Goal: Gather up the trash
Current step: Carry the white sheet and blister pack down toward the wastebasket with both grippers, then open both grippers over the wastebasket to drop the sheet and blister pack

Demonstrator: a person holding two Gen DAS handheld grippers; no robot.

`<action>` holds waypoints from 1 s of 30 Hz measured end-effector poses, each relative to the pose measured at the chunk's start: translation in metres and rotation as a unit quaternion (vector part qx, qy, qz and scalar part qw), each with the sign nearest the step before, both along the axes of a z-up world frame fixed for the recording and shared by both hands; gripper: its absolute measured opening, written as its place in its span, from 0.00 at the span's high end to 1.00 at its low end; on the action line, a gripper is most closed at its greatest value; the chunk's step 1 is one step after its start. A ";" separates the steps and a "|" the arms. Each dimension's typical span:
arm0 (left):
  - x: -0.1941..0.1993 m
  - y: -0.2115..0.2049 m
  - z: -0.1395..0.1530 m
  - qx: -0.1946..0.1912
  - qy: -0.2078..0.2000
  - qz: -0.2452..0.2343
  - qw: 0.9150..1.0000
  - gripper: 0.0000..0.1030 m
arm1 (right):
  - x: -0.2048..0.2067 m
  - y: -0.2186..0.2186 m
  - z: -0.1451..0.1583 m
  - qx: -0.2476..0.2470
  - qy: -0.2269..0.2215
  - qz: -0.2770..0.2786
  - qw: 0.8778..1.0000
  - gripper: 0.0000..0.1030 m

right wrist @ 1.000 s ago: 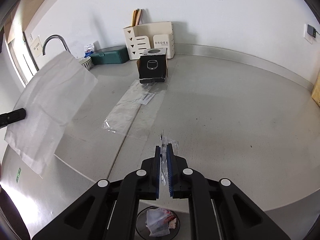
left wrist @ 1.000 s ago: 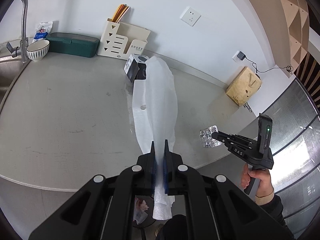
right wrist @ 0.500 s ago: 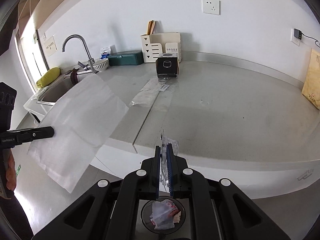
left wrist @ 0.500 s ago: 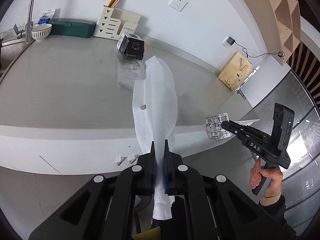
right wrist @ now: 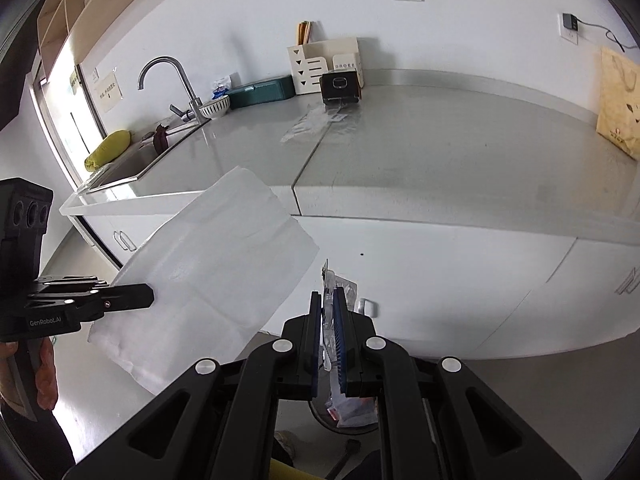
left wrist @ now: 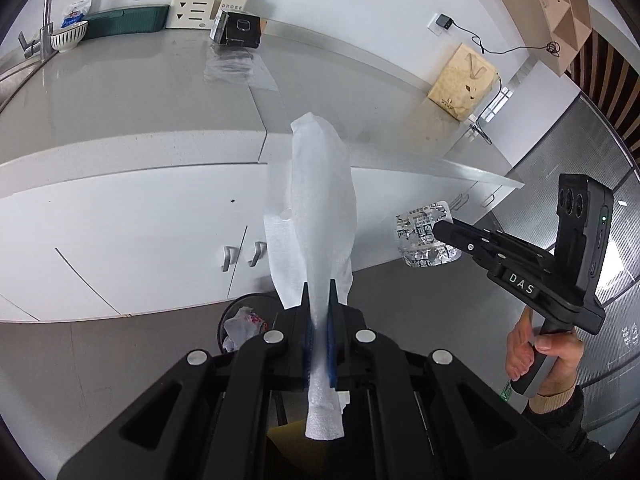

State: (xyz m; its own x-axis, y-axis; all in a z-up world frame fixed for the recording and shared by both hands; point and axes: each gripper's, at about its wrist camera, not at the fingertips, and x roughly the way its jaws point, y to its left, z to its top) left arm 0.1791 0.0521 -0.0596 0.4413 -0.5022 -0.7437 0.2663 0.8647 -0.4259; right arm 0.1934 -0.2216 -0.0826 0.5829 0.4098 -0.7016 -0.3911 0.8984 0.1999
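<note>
We are drawing both grippers back from the bench (left wrist: 132,108) and lowering them: a second ago they were over its top, now they are hanging in front of the cupboard doors, above the bin (left wrist: 240,320) on the floor. The left gripper (left wrist: 319,312) is keeping its fingers clamped on the white foam sheet (left wrist: 320,208). The right gripper (right wrist: 328,320) is holding its fingers tight on the empty blister pack (left wrist: 424,236). We judge that the carrying is nearly finished and the drop into the bin is coming next. A clear wrapper (right wrist: 316,120) and a black box (right wrist: 340,86) are remaining on the bench.
</note>
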 end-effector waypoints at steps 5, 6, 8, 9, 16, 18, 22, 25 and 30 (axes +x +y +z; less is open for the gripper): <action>-0.001 -0.023 -0.038 0.019 0.022 -0.017 0.999 0.94 | -0.005 -0.012 -0.041 0.005 0.024 -0.015 1.000 0.89; 0.002 -0.026 -0.047 0.024 0.028 -0.020 0.999 0.94 | -0.004 -0.015 -0.050 0.007 0.030 -0.020 0.999 0.89; 0.007 -0.032 -0.065 0.024 0.044 -0.022 0.998 0.94 | -0.001 -0.020 -0.070 0.007 0.047 -0.029 0.998 0.89; 0.010 -0.034 -0.074 0.026 0.051 -0.023 0.998 0.94 | 0.001 -0.023 -0.081 0.009 0.057 -0.033 0.998 0.89; 0.034 -0.045 -0.150 0.036 0.113 -0.023 0.993 0.94 | 0.016 -0.029 -0.149 0.022 0.106 -0.042 0.993 0.89; 0.040 -0.048 -0.176 0.036 0.135 -0.022 0.990 0.94 | 0.021 -0.026 -0.169 0.025 0.118 -0.039 0.992 0.89; 0.055 -0.052 -0.222 0.044 0.168 -0.018 0.985 0.94 | 0.034 -0.024 -0.214 0.030 0.148 -0.041 0.988 0.89; 0.065 -0.056 -0.258 0.049 0.193 -0.010 0.980 0.94 | 0.044 -0.026 -0.253 0.035 0.178 -0.046 0.982 0.89; 0.083 -0.065 -0.320 0.053 0.230 -0.002 0.972 0.93 | 0.067 -0.023 -0.319 0.032 0.240 -0.054 0.969 0.89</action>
State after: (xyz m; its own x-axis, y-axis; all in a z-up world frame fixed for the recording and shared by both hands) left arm 0.2623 -0.0125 -0.3801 0.0479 -0.4131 -0.9094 0.0714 0.9095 -0.4094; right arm 0.2600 -0.2445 -0.4013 0.2380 0.4164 -0.8775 -0.1430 0.9086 0.3924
